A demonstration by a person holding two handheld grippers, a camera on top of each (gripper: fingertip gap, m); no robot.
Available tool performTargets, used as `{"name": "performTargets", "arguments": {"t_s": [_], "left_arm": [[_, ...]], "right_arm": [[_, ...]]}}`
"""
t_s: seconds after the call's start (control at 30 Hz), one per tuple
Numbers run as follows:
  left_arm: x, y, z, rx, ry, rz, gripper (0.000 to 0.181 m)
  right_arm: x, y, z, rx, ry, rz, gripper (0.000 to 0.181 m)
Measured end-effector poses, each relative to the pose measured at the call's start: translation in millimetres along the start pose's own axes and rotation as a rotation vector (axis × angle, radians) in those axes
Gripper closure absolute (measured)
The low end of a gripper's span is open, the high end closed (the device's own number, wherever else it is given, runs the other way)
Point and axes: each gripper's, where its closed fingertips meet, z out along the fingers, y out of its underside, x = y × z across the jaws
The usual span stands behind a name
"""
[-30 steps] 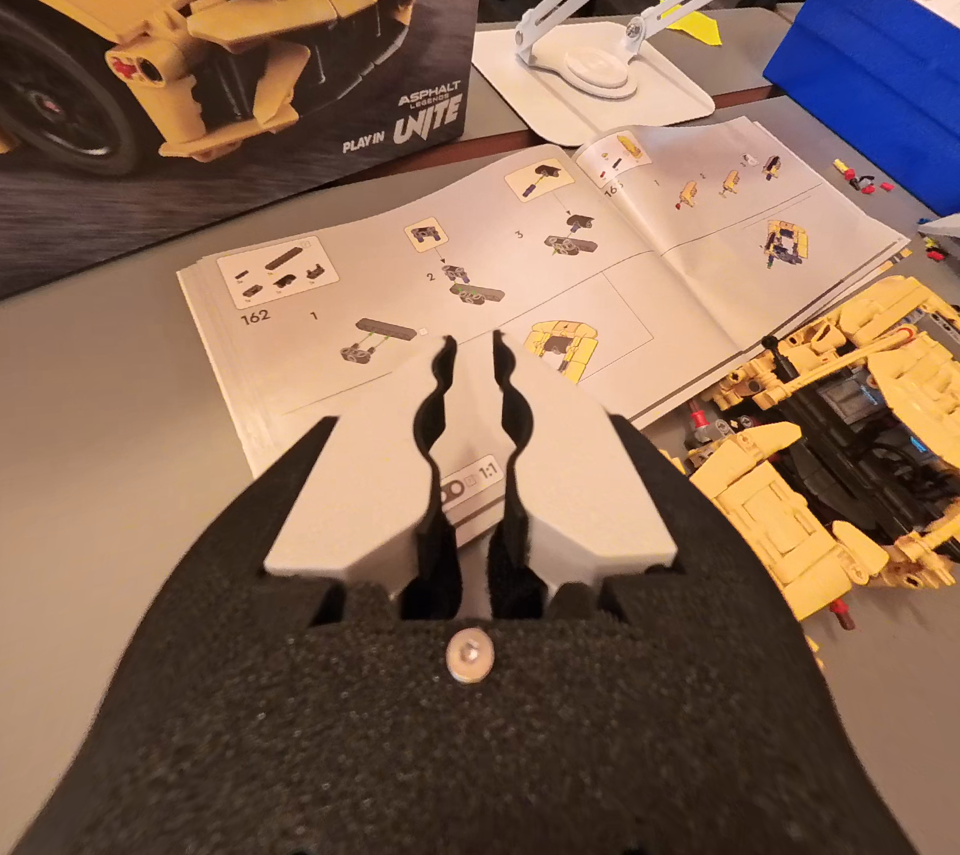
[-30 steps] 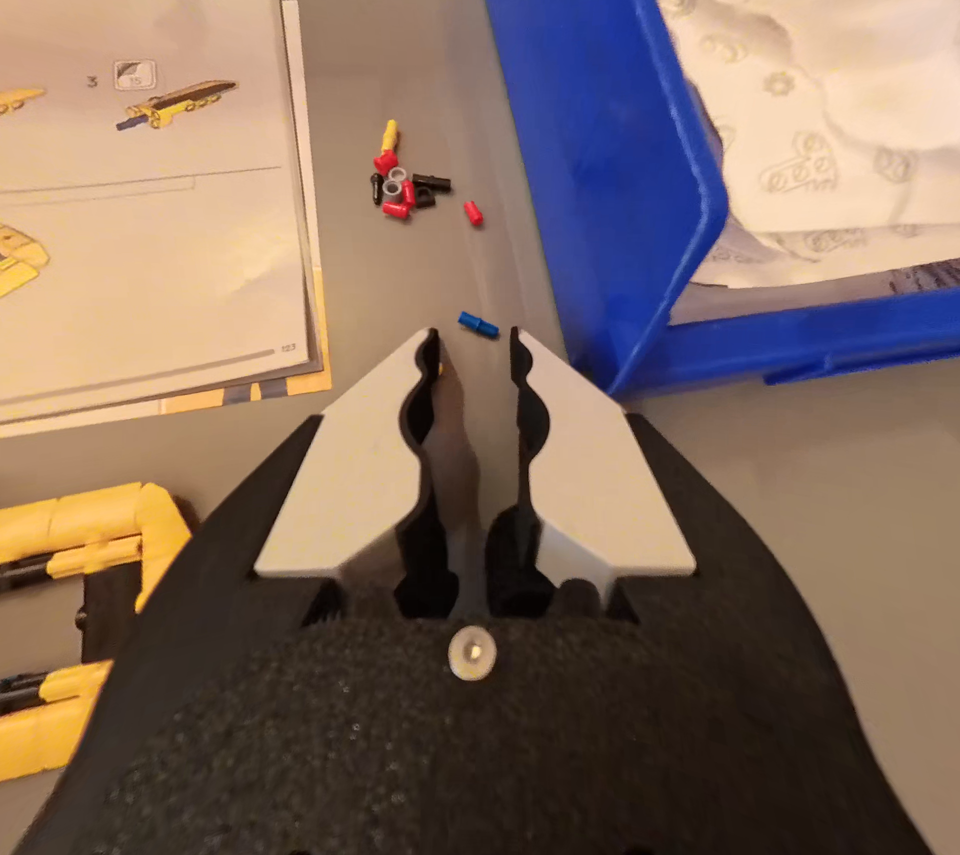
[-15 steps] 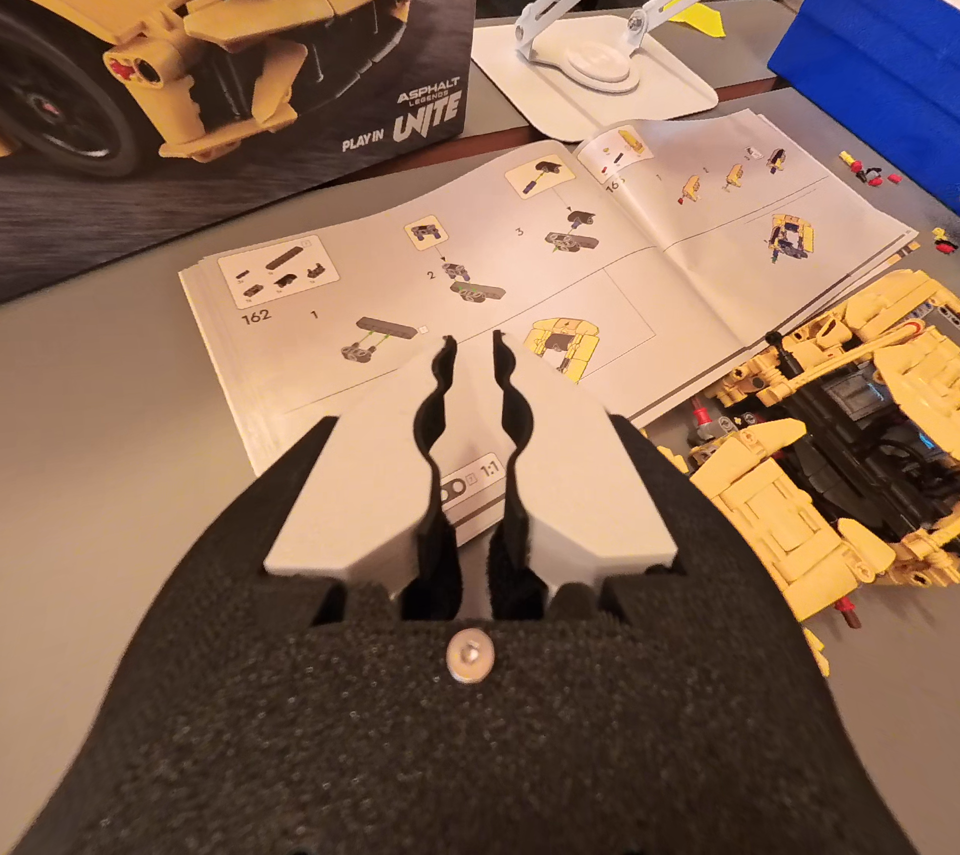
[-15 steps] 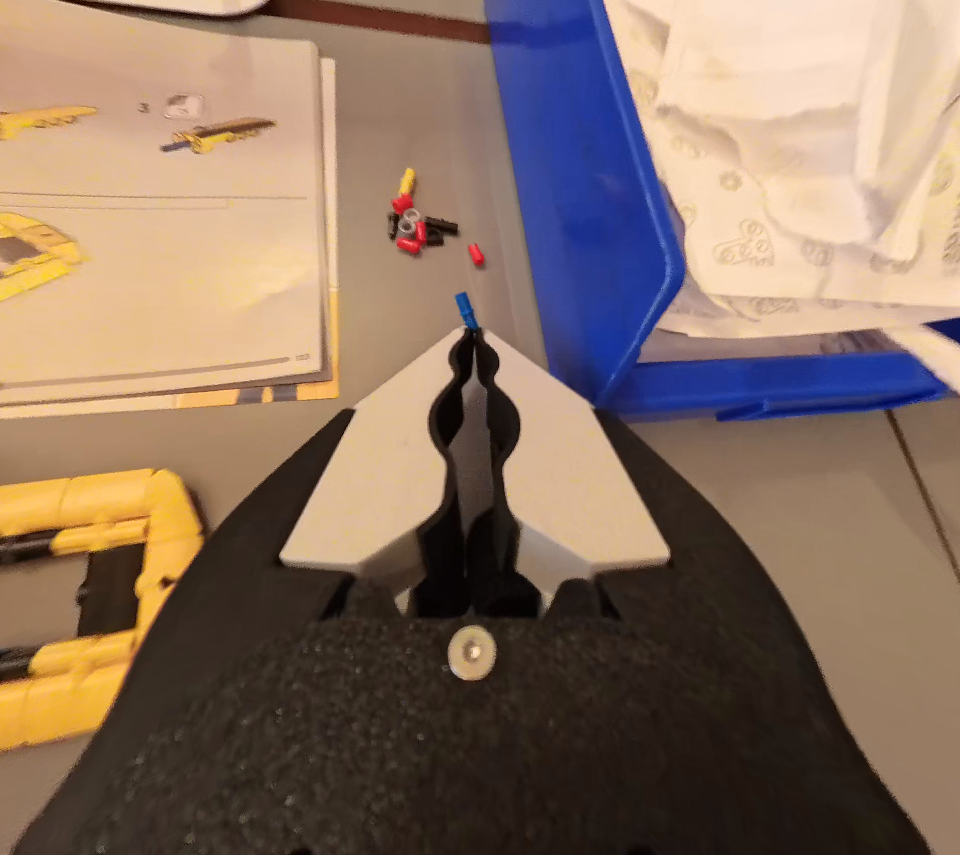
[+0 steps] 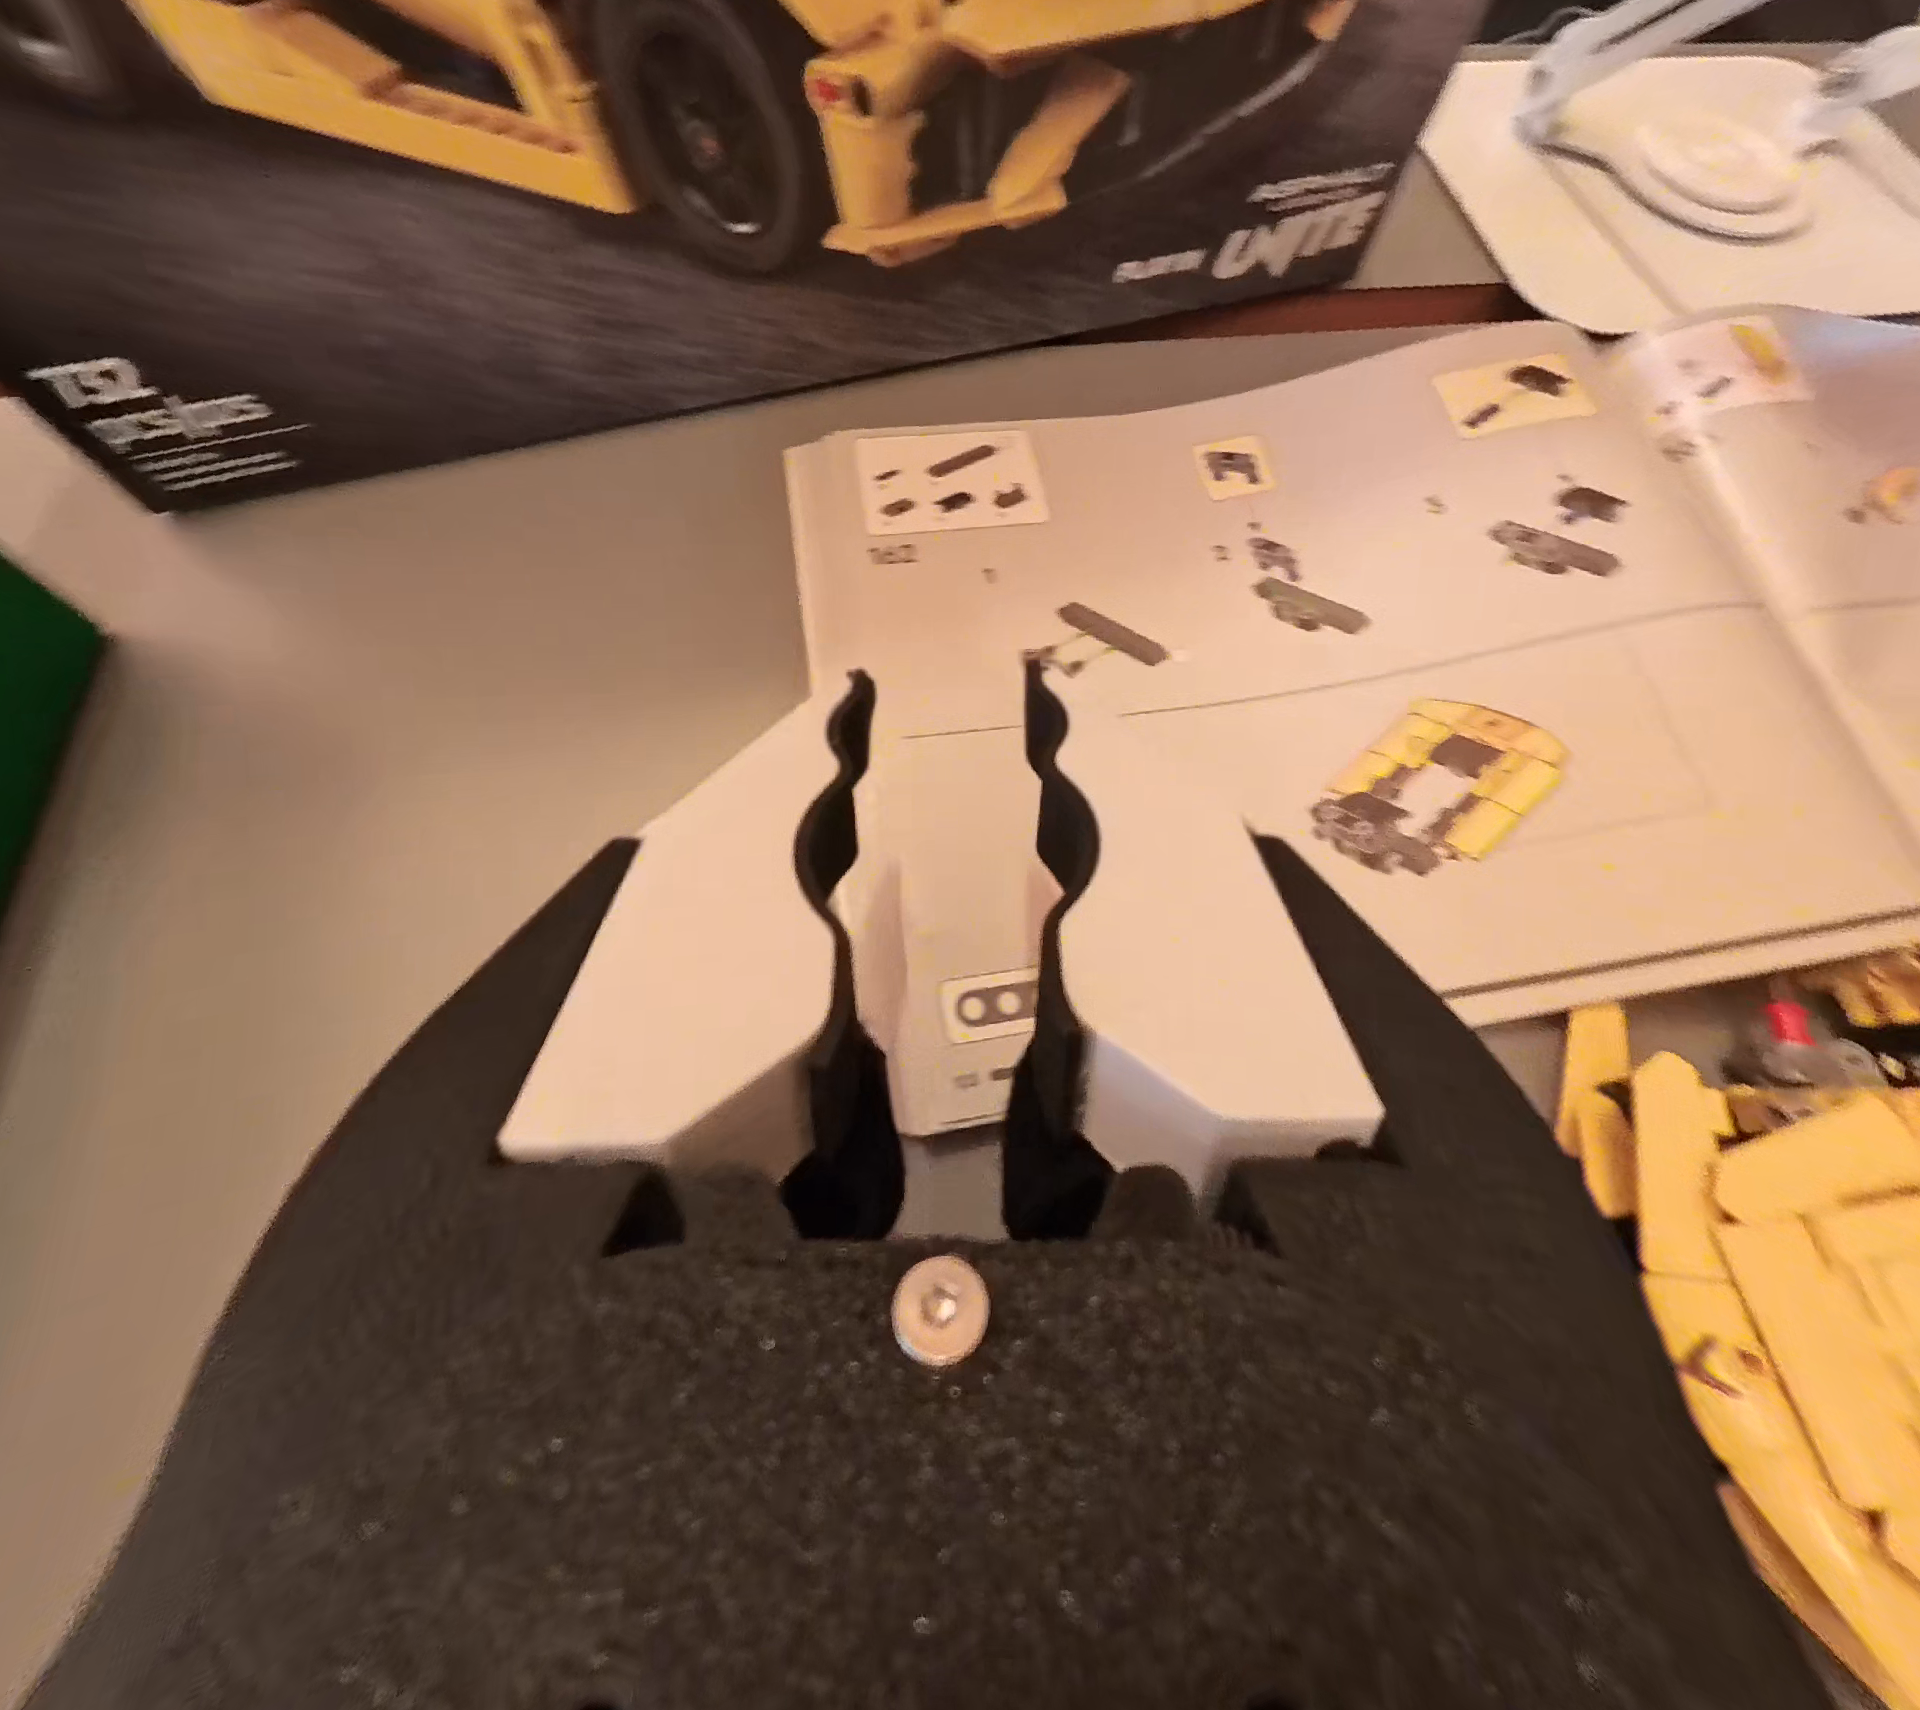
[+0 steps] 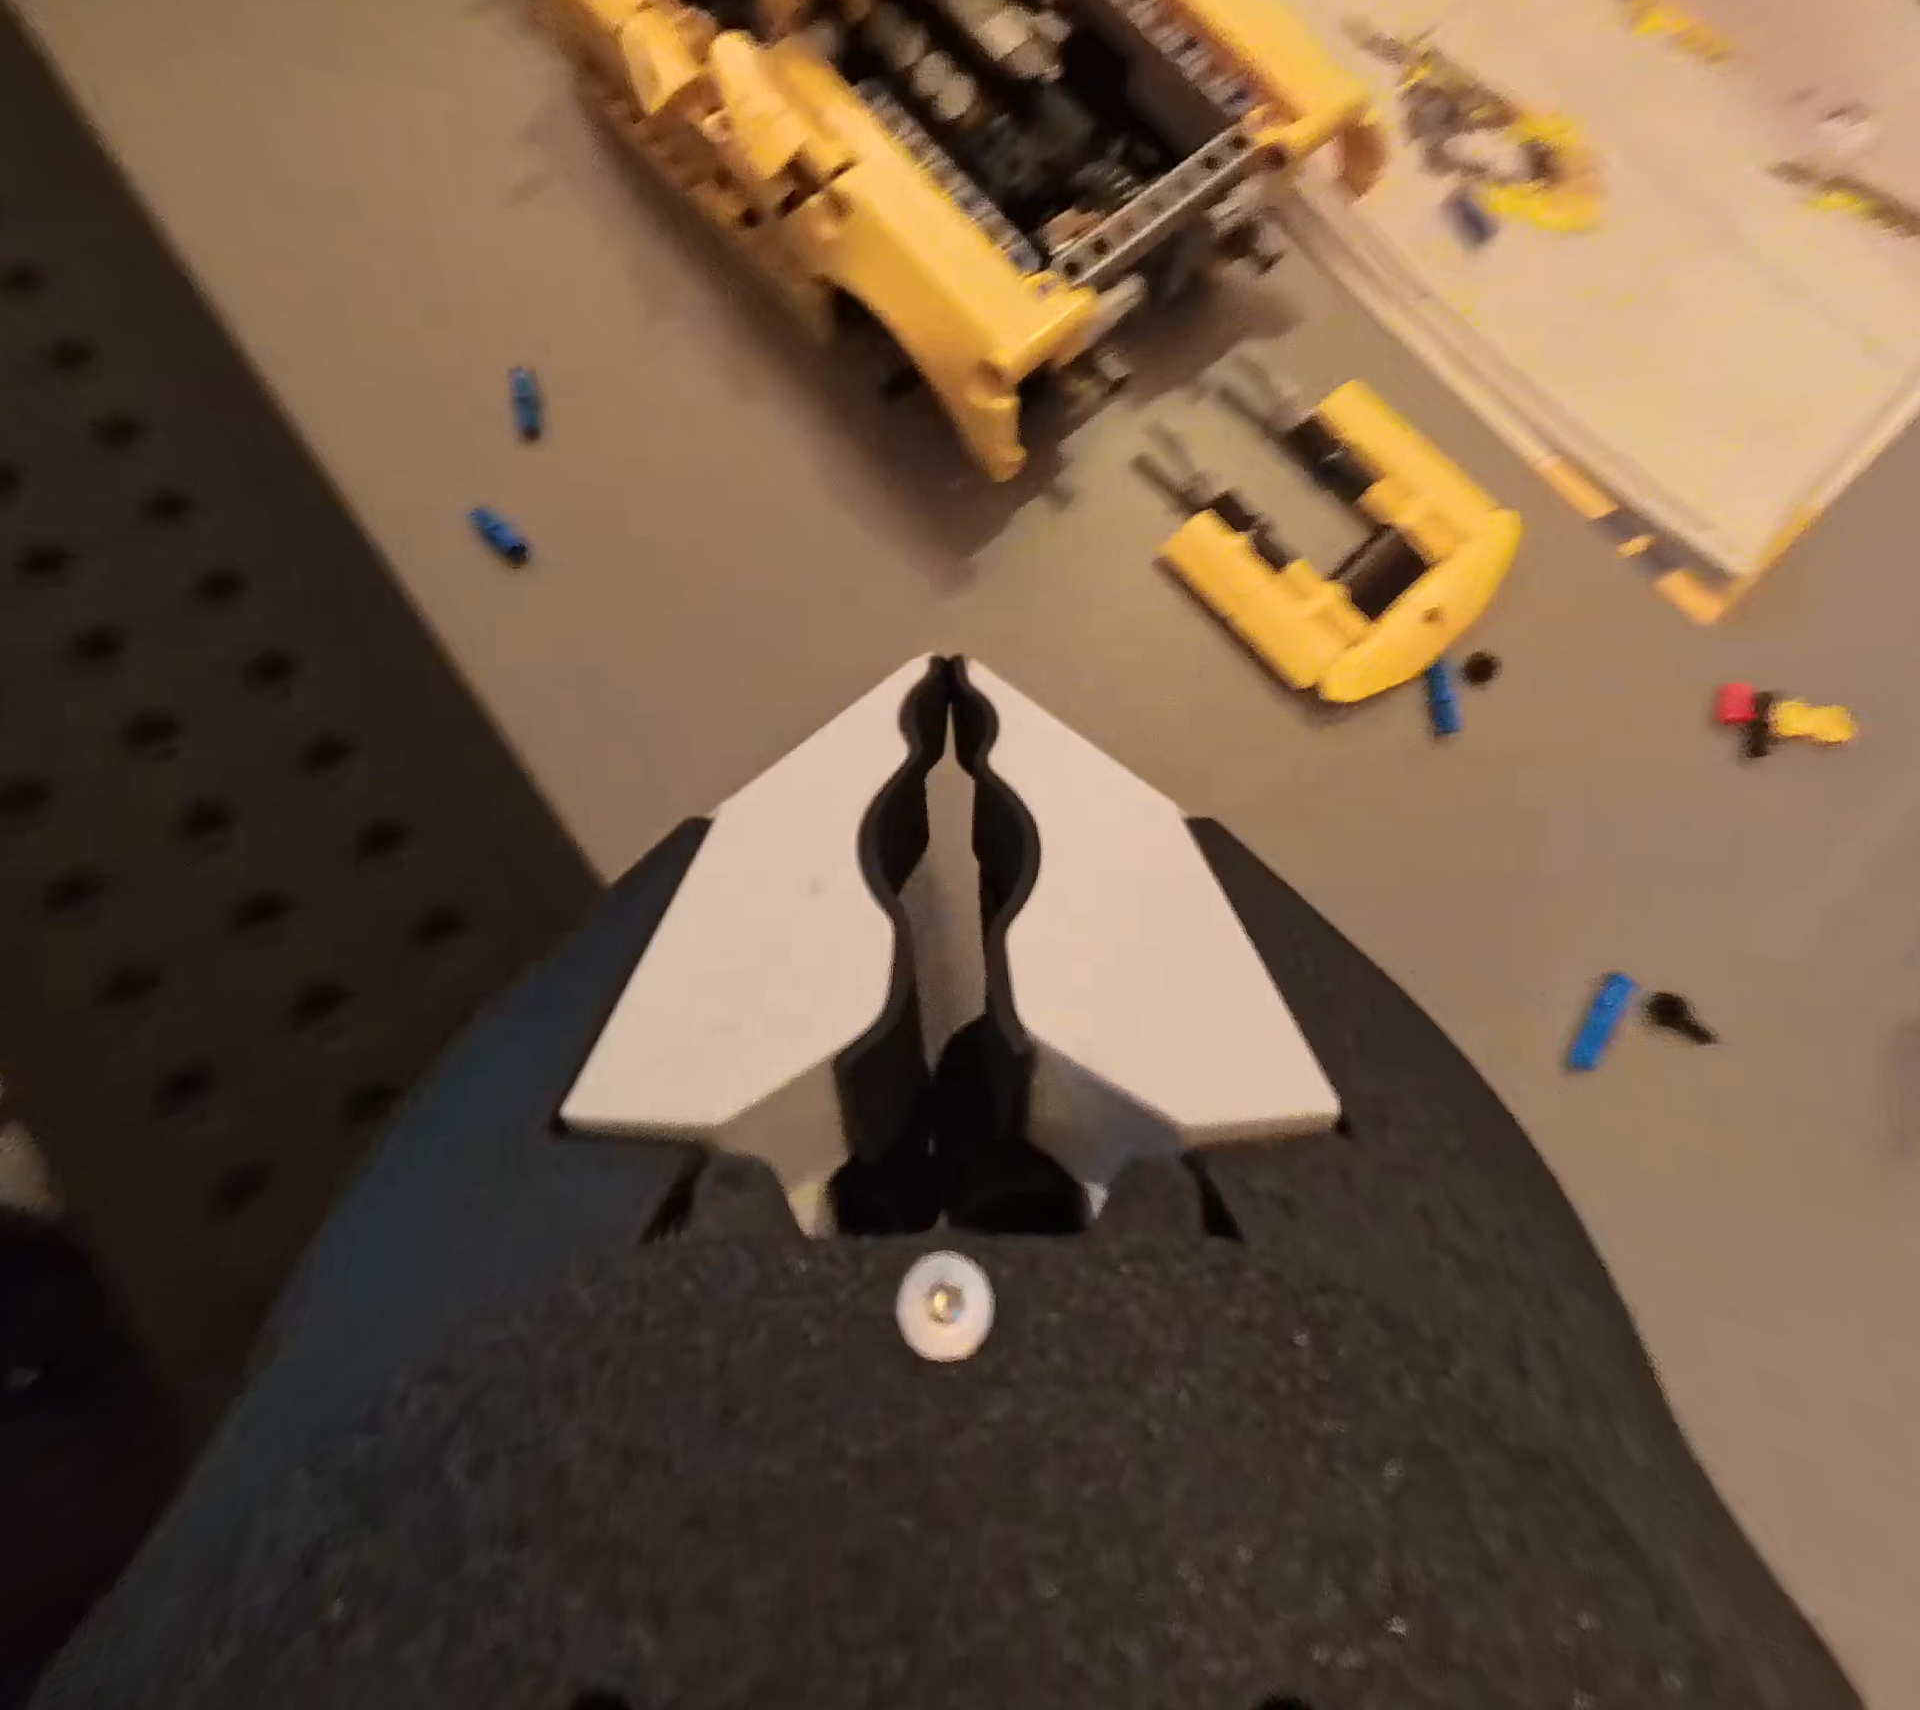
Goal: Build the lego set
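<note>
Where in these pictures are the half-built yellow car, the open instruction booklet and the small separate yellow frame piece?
half-built yellow car (image 6: 914, 133): right wrist view, on its dark inner gearing.
instruction booklet (image 5: 1351, 621): left wrist view, on the open left page.
yellow frame piece (image 6: 1392, 559): right wrist view, on its right-hand yellow arm.

Unquoted print on box, booklet

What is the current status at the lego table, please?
Left gripper open, empty. Right gripper shut, contents unclear. Half-built yellow lego car untouched. Nothing blocking.
</note>
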Motion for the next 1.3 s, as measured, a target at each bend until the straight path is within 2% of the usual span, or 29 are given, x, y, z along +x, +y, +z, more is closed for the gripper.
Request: {"name": "performTargets", "arguments": {"t_s": [0.1, 0.17, 0.27, 0.37, 0.4, 0.47, 0.53, 0.6, 0.67, 0.83, 1.03, 1.1, 1.17, 1.2, 1.27, 1.3], "left_arm": [[-12.2, -1.2, -1.4, 0.004, -0.049, -0.023, 0.147], [-8.4, -0.6, -0.9, -0.002, -0.026, -0.027, 0.146], [6.7, -2.4, -0.7, 0.005, 0.032, -0.007, 0.146], [25.5, -4.8, -0.5, 0.019, 0.106, 0.022, 0.146], [30.0, -4.8, -0.3, 0.022, 0.123, 0.031, 0.146], [34.8, -4.5, -0.1, 0.024, 0.140, 0.050, 0.146], [35.0, -5.1, -0.6, 0.026, 0.142, 0.055, 0.146], [34.8, -6.9, -2.1, 0.033, 0.149, 0.049, 0.146], [34.6, -7.9, -2.8, 0.039, 0.154, 0.045, 0.146], [36.1, 0.7, 2.9, 0.002, 0.168, 0.048, 0.146], [35.2, 0.6, 3.1, 0.001, 0.166, 0.050, 0.146], [33.4, 0.3, 3.0, 0.002, 0.161, 0.047, 0.146], [31.8, 0.4, 3.2, 0.001, 0.157, 0.045, 0.146], [31.3, 0.8, 3.5, -0.001, 0.156, 0.044, 0.146], [31.1, 1.0, 3.6, -0.002, 0.157, 0.041, 0.146], [31.5, 1.2, 3.6, -0.003, 0.159, 0.041, 0.146]], "right_arm": [[-16.4, 10.0, 6.8, -0.018, -0.054, 0.056, 0.181], [-10.3, 6.6, 10.0, 0.004, -0.018, 0.073, 0.181], [37.9, -24.4, 7.2, 0.147, 0.182, 0.122, 0.180], [100.1, -59.5, 10.6, 0.281, 0.361, 0.180, 0.158], [120.9, -62.6, 17.2, 0.275, 0.414, 0.192, 0.151], [155.8, -60.7, 34.7, 0.211, 0.472, 0.223, 0.155], [174.9, -44.2, 58.6, 0.073, 0.435, 0.230, 0.150], [165.3, -33.0, 78.3, -0.017, 0.282, 0.245, 0.144], [150.9, -31.6, 83.3, -0.031, 0.192, 0.212, 0.151], [143.3, -27.8, 85.9, -0.036, 0.181, 0.156, 0.174], [141.7, -28.0, 83.4, -0.051, 0.160, 0.142, 0.176], [133.2, -38.9, 72.0, -0.005, 0.121, 0.143, 0.176], [109.6, -49.6, 52.9, 0.038, 0.032, 0.130, 0.176], [87.9, -48.8, 43.7, 0.031, -0.060, 0.117, 0.176], [28.9, -33.7, 25.5, -0.029, -0.304, 0.073, 0.176], [7.6, -20.6, 20.5, -0.075, -0.357, 0.040, 0.176]]}}
